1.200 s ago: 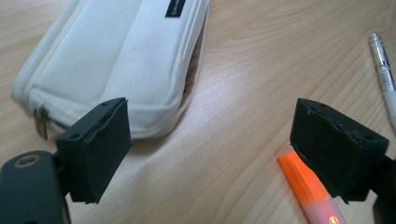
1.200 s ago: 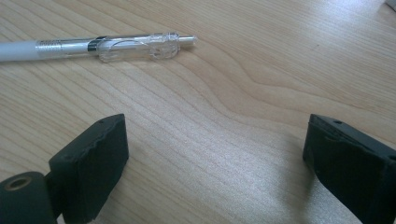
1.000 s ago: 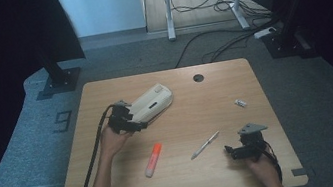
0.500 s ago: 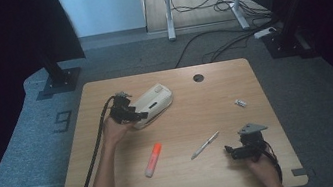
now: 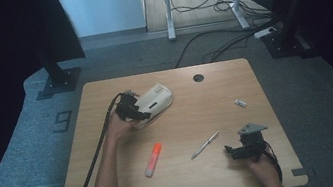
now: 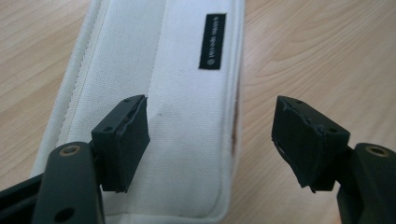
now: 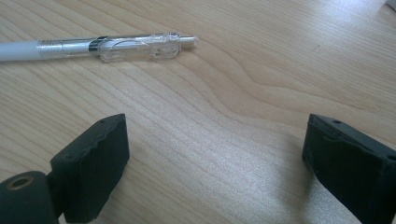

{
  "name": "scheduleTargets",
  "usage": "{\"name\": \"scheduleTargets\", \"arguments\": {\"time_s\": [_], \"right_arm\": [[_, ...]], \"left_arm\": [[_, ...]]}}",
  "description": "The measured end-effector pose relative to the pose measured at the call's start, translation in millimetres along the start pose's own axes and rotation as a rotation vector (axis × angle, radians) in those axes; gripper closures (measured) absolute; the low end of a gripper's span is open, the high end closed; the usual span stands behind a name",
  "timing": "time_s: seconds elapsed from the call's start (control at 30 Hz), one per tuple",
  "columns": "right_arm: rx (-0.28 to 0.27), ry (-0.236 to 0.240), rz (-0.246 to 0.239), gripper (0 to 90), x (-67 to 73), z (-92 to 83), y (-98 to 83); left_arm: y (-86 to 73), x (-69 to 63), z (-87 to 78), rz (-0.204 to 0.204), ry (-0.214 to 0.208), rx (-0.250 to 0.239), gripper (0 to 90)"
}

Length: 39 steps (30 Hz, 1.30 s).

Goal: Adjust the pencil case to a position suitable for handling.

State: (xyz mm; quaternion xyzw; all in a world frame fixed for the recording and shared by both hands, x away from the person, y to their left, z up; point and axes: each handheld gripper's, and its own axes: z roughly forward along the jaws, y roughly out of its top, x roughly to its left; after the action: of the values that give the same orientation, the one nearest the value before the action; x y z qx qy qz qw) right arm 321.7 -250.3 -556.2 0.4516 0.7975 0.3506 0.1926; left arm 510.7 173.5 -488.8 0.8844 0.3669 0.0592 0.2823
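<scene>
A white fabric pouch (image 5: 155, 103) lies at the back middle of the wooden table (image 5: 198, 114). My left gripper (image 5: 140, 113) is at the pouch's near end. In the left gripper view the pouch (image 6: 177, 93) runs away from the gripper (image 6: 210, 116). One jaw is over the cloth and the other over bare wood beside the pouch's edge. These jaws have just been closing but stand apart, and neither pad presses on the pouch. My right gripper (image 5: 232, 153) rests open at the front right. A clear pen (image 7: 116, 46) lies beyond the right gripper (image 7: 217, 135).
An orange highlighter (image 5: 153, 159) lies at the front middle, and the pen (image 5: 205, 145) is to its right. A small white object (image 5: 240, 103) sits toward the right edge. A round cable hole (image 5: 198, 78) is near the back edge. The left gripper's cable trails off the front left.
The left hand has moved away from the person and rightward, bringing its gripper over the pouch's near end. The right hand and the loose items have not moved.
</scene>
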Motion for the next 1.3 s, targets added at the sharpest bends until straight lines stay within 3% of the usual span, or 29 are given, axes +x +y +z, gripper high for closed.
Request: {"name": "scheduleTargets", "arguments": {"time_s": [0.13, 0.43, 0.67, 0.87, 0.93, 1.0, 1.03, 1.07, 1.2, 1.3], "right_arm": [[0.0, 0.001, -0.002, 7.2, 0.0, -0.1, 0.0], [-0.001, 0.004, -0.004, 7.5, 0.2, -0.2, -0.1], [0.0, 0.004, -0.003, 7.5, 0.3, -0.2, -0.1], [0.0, 0.004, -0.003, 7.5, 0.3, -0.2, -0.1], [0.0, 0.004, -0.003, 7.5, 0.3, -0.2, 0.0], [0.0, 0.004, -0.003, 7.5, 0.3, -0.2, -0.1], [0.0, 0.004, -0.003, 7.5, 0.3, -0.2, -0.1], [0.001, 0.005, -0.001, 7.5, 0.4, -0.3, -0.1], [0.001, 0.004, -0.001, 7.5, 0.4, -0.3, -0.1], [0.001, 0.004, -0.002, 7.5, 0.3, -0.3, -0.1]], "left_arm": [[-3.6, 3.5, 11.3, -0.006, 0.011, 0.044, 27.4], [-16.8, 1.2, 18.1, 0.003, 0.087, -0.016, 39.1], [-20.6, -1.9, 18.8, -0.008, 0.122, -0.024, 44.8], [-20.1, -4.6, 15.5, -0.007, 0.153, -0.027, 58.6], [-20.1, -5.0, 14.7, -0.006, 0.152, -0.027, 61.6], [-22.4, -2.7, 10.7, -0.041, 0.112, -0.037, 62.6], [-22.4, -2.7, 10.7, -0.041, 0.112, -0.037, 64.1], [-25.9, -3.0, 7.4, -0.062, 0.097, -0.065, 65.7], [-30.5, -7.6, 2.8, -0.068, 0.094, -0.086, 69.4], [-32.5, -10.3, -0.4, -0.098, 0.059, -0.101, 72.1]]}}
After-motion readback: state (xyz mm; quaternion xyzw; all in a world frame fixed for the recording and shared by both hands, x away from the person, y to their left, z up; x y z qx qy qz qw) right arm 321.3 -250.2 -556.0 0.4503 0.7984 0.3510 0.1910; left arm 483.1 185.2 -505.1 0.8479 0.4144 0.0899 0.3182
